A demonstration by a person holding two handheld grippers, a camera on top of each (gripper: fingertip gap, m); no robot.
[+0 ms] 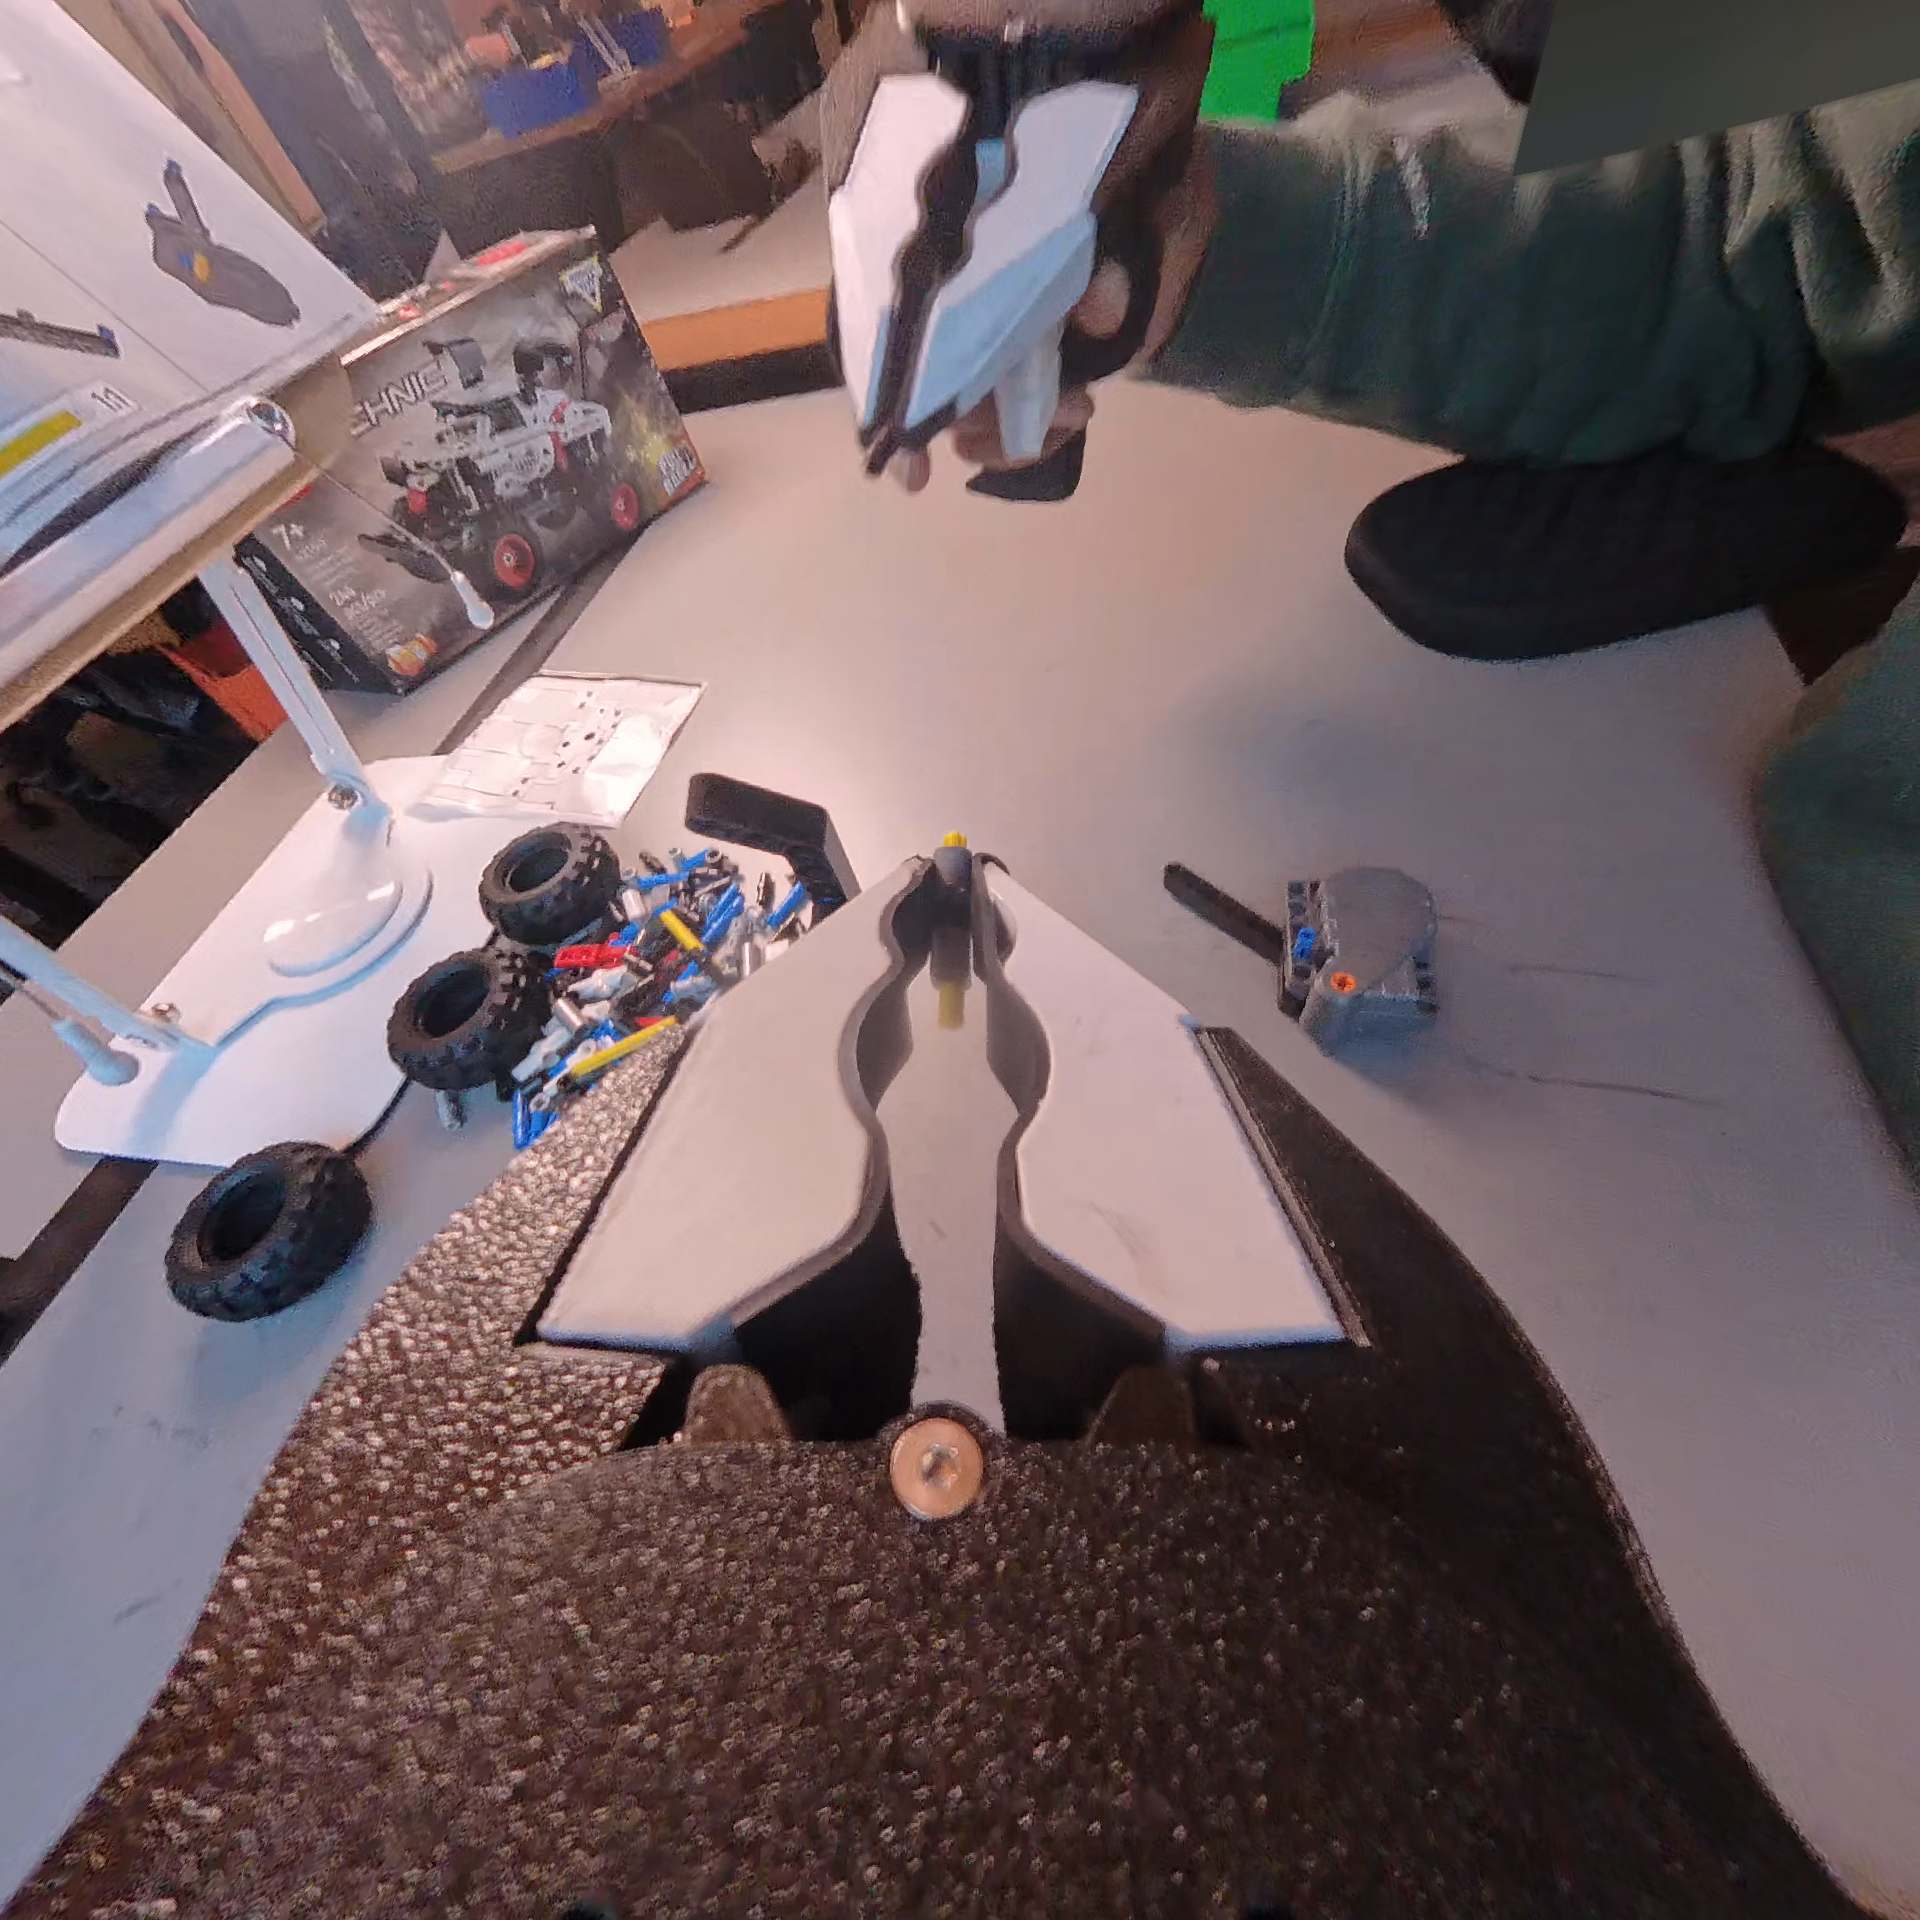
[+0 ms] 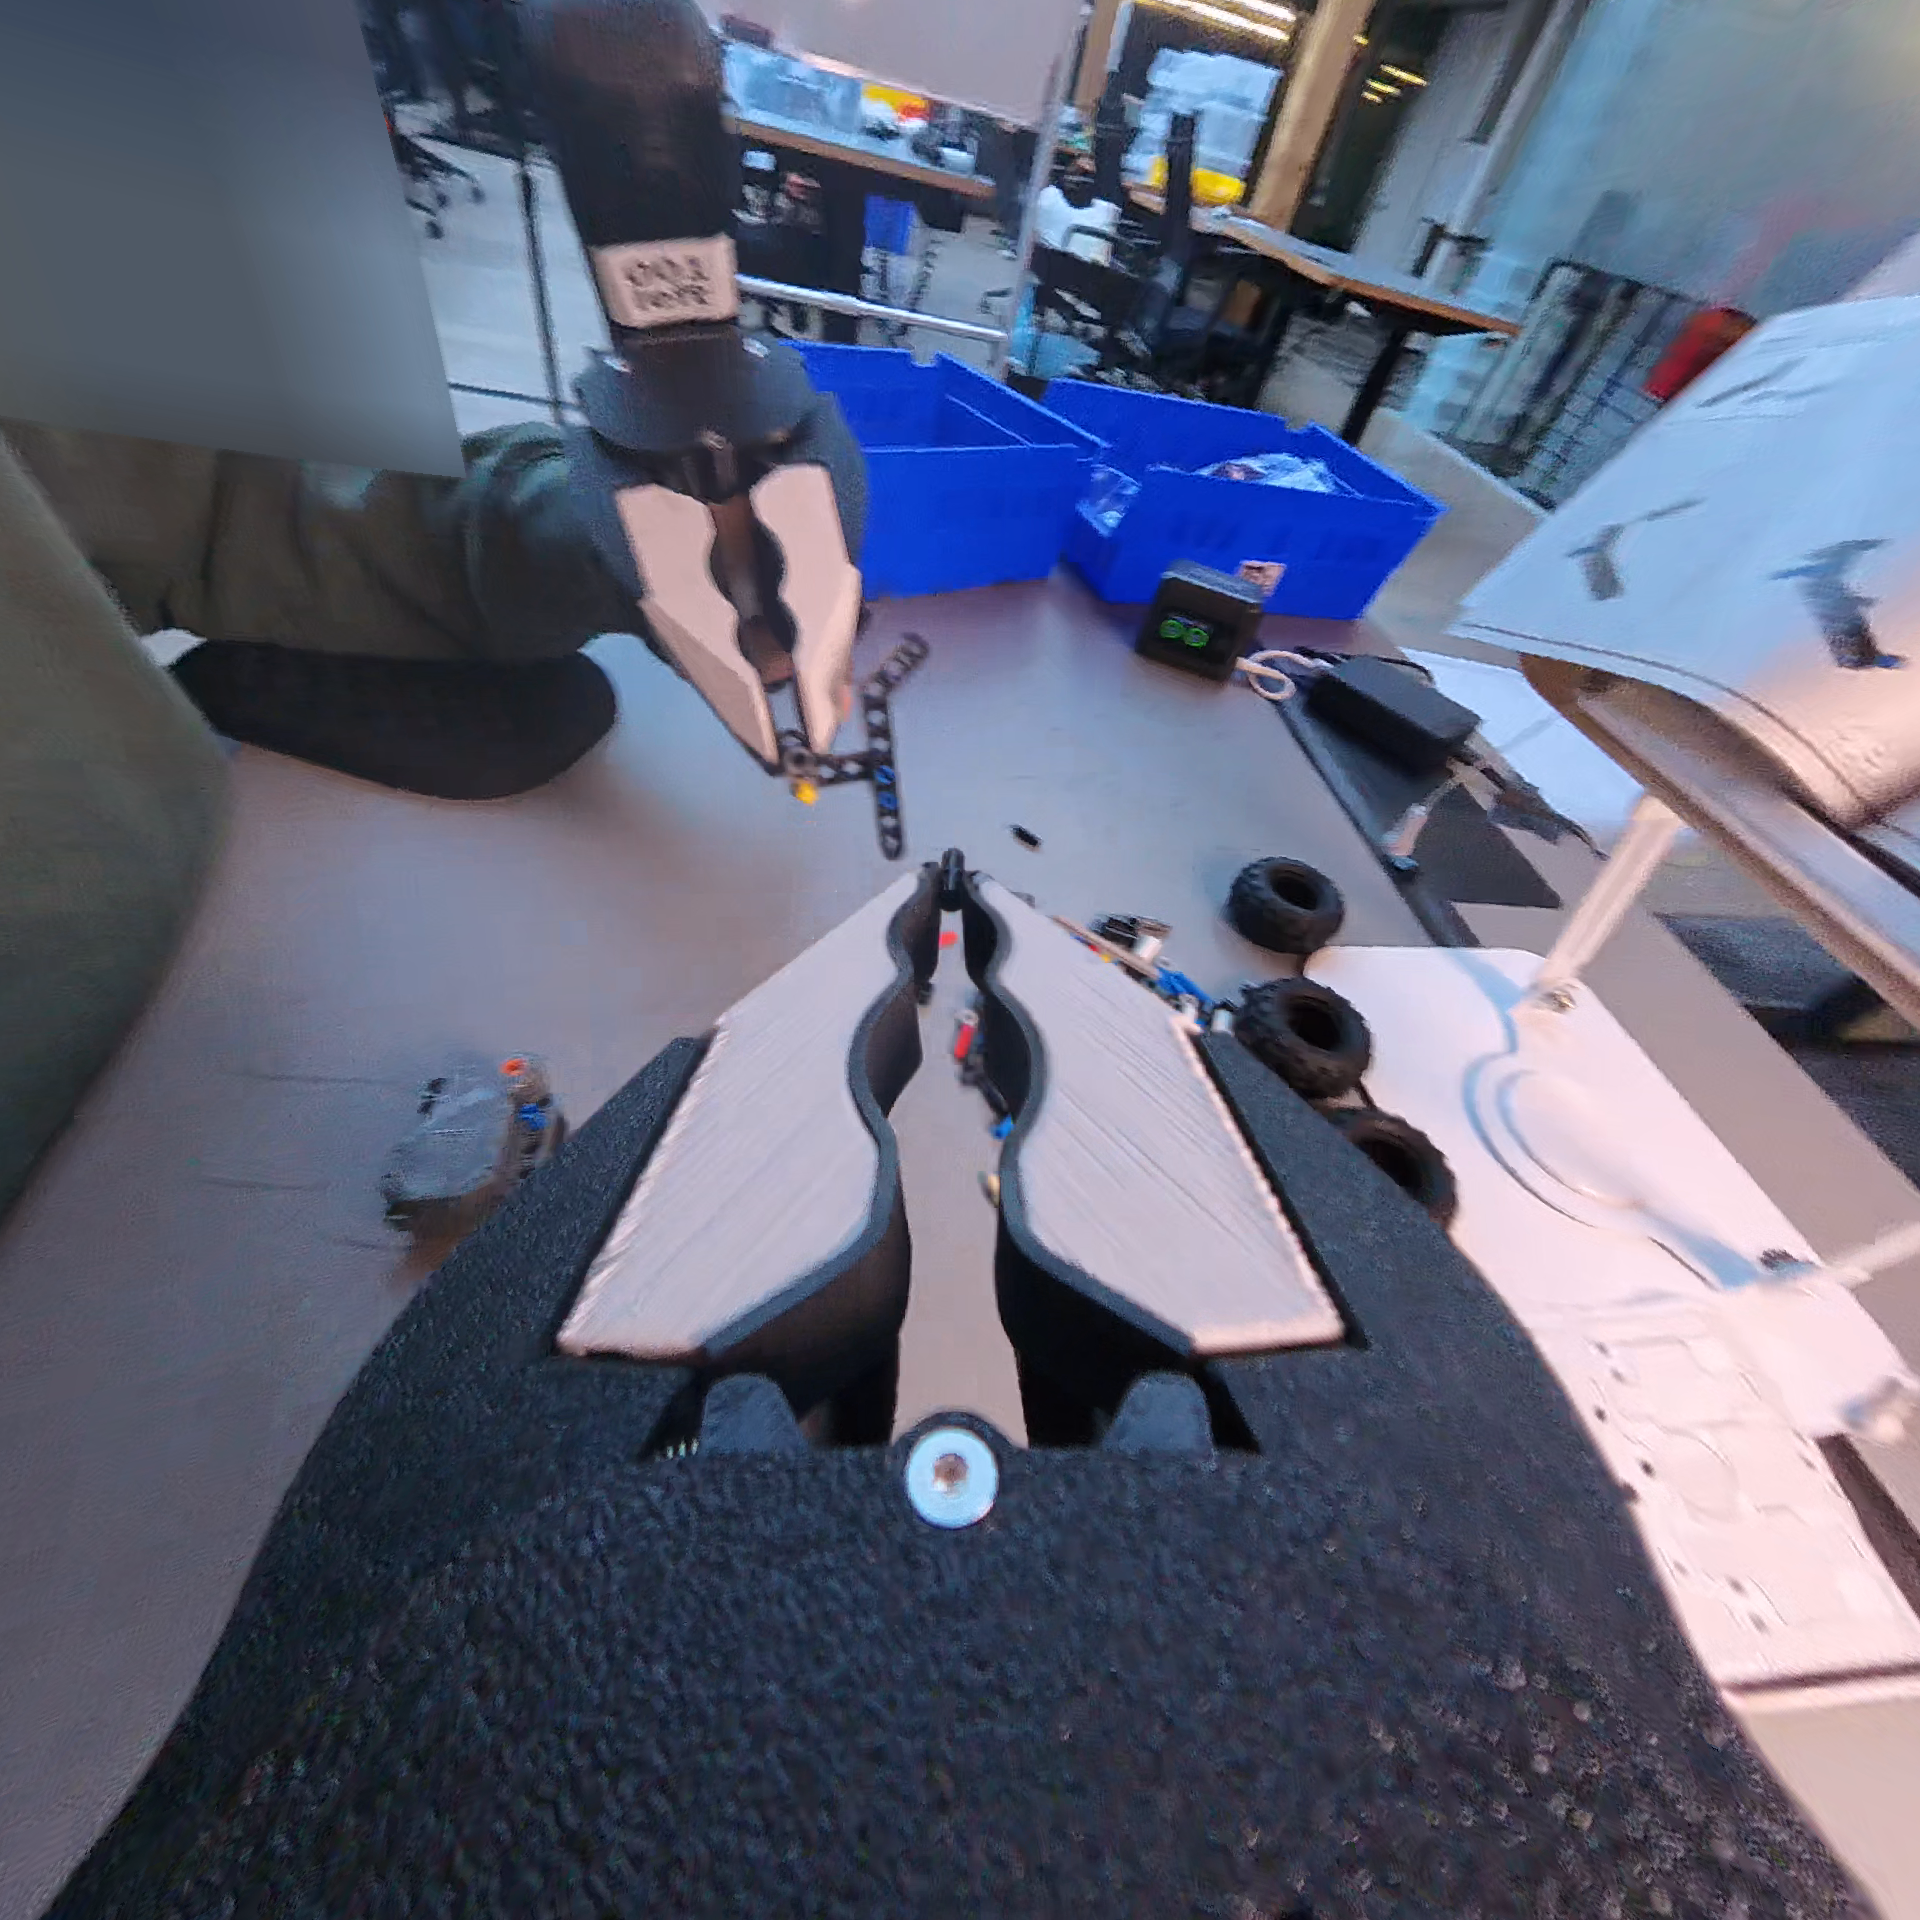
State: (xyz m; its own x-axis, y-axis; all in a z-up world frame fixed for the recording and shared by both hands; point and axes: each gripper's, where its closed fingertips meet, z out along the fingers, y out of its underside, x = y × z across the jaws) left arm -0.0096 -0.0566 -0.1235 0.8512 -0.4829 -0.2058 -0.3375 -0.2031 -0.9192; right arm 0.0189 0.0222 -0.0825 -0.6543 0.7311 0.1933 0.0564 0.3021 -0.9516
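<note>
Gripping a black beam assembly (image 2: 878,743), left jaws clamp; right jaws pinch one black pin (image 2: 950,865); three tyres (image 1: 537,881).

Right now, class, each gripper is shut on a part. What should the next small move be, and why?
Probably ease the right gripper, which pinches a small black pin, toward the black beam frame held by the left gripper. The two parts face each other but are apart in mid-air.
</note>
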